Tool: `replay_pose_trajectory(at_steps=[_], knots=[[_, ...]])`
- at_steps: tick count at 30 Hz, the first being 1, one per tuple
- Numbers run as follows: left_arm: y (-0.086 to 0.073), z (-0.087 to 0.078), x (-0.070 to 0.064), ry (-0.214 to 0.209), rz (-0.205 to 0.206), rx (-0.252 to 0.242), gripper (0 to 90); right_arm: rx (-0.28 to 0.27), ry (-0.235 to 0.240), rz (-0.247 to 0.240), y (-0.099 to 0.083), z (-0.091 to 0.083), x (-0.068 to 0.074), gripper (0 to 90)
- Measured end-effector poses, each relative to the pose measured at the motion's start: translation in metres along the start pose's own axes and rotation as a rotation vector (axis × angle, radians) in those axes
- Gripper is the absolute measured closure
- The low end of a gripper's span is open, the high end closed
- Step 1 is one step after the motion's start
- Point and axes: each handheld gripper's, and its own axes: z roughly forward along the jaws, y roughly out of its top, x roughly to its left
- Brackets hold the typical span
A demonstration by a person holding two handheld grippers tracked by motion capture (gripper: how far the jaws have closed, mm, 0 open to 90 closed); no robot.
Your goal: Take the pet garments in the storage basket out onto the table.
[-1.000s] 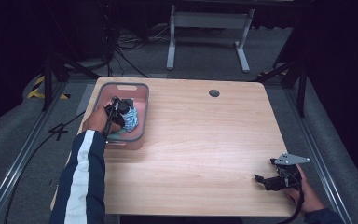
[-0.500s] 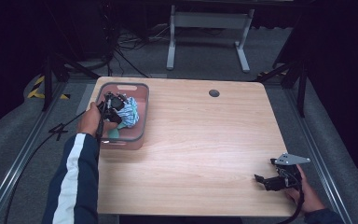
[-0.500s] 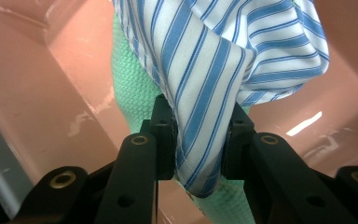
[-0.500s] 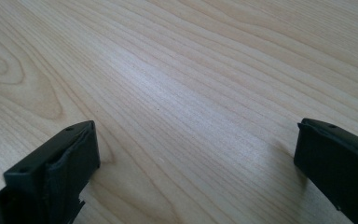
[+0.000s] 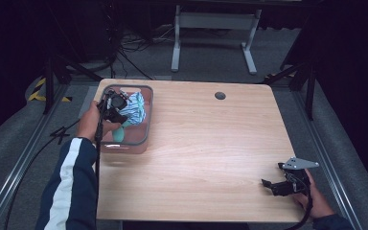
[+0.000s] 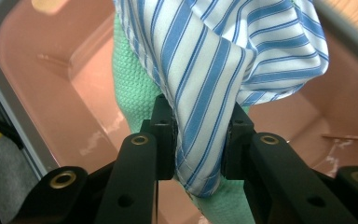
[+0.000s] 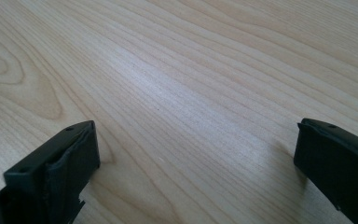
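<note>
The left tongs [image 6: 193, 140] are pinched on a fold of the striped cloth [image 6: 223, 60], which is held above the pink tub [image 5: 106, 144] at the far left of the table [image 5: 211, 153], over a green cloth [image 6: 137, 88]. The right tongs [image 5: 271, 187] are spread, resting well apart at the near right.

1. The left claw [image 6: 198, 144] has its two black jaws closed on a fold of a blue-and-white striped cloth [image 6: 223, 60].
2. The cloth bunches up above the jaws and hangs a little below them.
3. A green knitted cloth [image 6: 135, 88] lies behind and under the striped one, touching it.
4. Both sit inside a pink plastic tub [image 6: 42, 60] with a grey rim.
</note>
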Motion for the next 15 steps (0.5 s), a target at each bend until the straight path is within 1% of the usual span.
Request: replay_pose_trajectory(at_steps=[1,3,8,11,12,13,15], knots=[[0.001,-0.004,-0.002,0.014,0.016,-0.007,72.0,0.0,0.0,0.0,0.0,0.0,0.0,0.5],[0.004,-0.012,-0.005,0.017,0.033,-0.027,72.2,-0.001,0.0,0.001,0.0,0.0,0.0,0.5],[0.005,-0.027,-0.012,0.019,0.043,-0.081,72.2,-0.001,-0.001,0.001,0.0,0.0,0.0,0.5],[0.006,-0.035,-0.015,0.017,0.055,-0.101,72.2,-0.001,0.0,0.002,0.0,0.0,0.0,0.4],[0.006,-0.035,-0.015,0.017,0.055,-0.101,72.2,-0.001,0.0,0.002,0.0,0.0,0.0,0.4],[0.007,-0.04,-0.018,0.01,0.067,-0.116,72.3,-0.001,-0.001,0.001,0.0,0.0,0.0,0.5],[0.008,-0.043,-0.02,0.014,0.069,-0.123,72.2,-0.001,-0.001,0.001,0.0,0.0,0.0,0.5]])
